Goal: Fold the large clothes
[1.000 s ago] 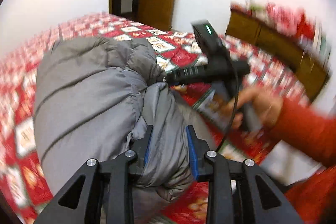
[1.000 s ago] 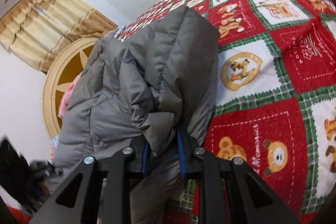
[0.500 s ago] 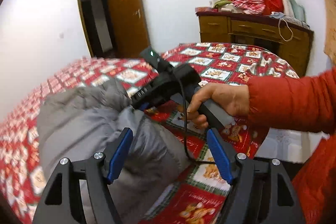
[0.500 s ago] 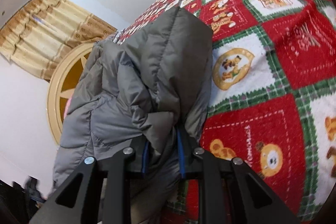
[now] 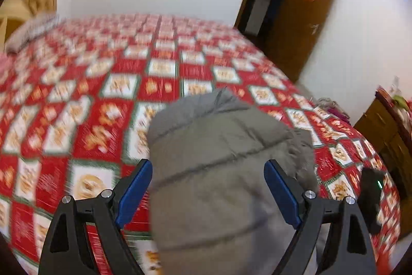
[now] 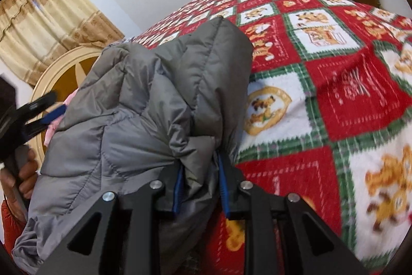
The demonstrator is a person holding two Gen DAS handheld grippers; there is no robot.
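A grey puffer jacket [image 5: 219,130] lies bunched on the red patchwork quilt [image 5: 103,99]. My left gripper [image 5: 207,166] hovers over its near end with its jaws opening wide. The jacket shows between the blue pads [image 5: 134,187], which do not press on it. In the right wrist view my right gripper [image 6: 199,172] is shut on a thick fold of the jacket [image 6: 154,94] at its near edge, on the quilt [image 6: 334,94]. The left gripper [image 6: 47,107] and the hand holding it [image 6: 23,172] appear at the left edge, beside the jacket.
A brown door [image 5: 296,25] stands open at the back right and a wooden dresser [image 5: 381,125] stands right of the bed. A pillow [image 5: 33,27] lies at the far left. A round headboard [image 6: 59,68] and beige curtains [image 6: 51,17] are behind the jacket.
My left gripper let go of the jacket fold, opened wide and swung round, so it now faces across the bed. My right gripper kept its grip and barely moved.
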